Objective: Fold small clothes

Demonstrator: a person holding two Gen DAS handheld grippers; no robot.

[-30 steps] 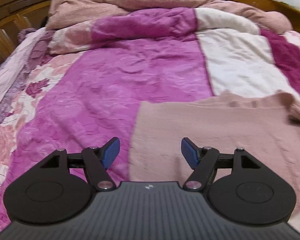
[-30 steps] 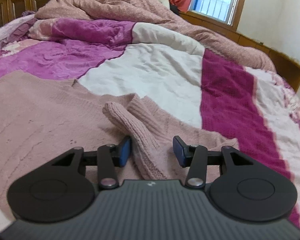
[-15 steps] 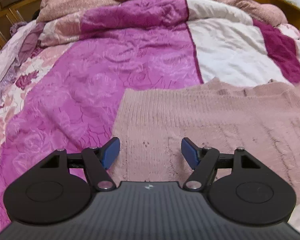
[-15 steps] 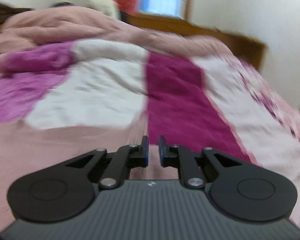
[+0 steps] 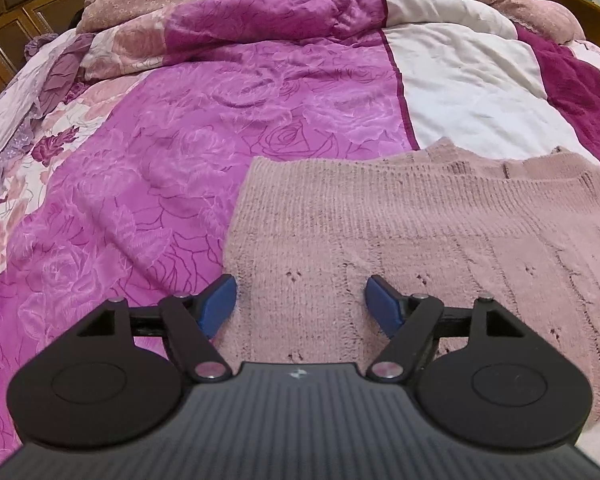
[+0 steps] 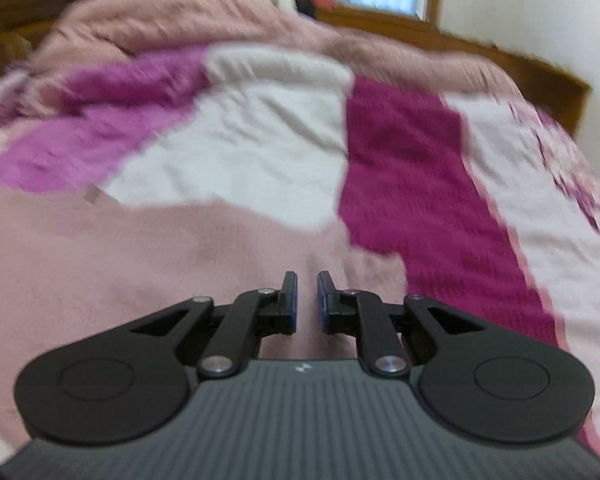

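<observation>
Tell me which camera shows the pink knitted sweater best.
Left wrist view: the pink knitted sweater is sharp, with its ribbed edge and knit holes visible. The right wrist view shows it only as a motion-blurred pink area.

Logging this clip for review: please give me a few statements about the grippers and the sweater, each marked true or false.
1. The left gripper is wide open. True.
2. The sweater is bright green. False: it is dusty pink.
3. The sweater lies on a quilt on a bed. True.
4. The right gripper is spread wide. False: only a narrow gap is left; whether it pinches fabric cannot be told.
</observation>
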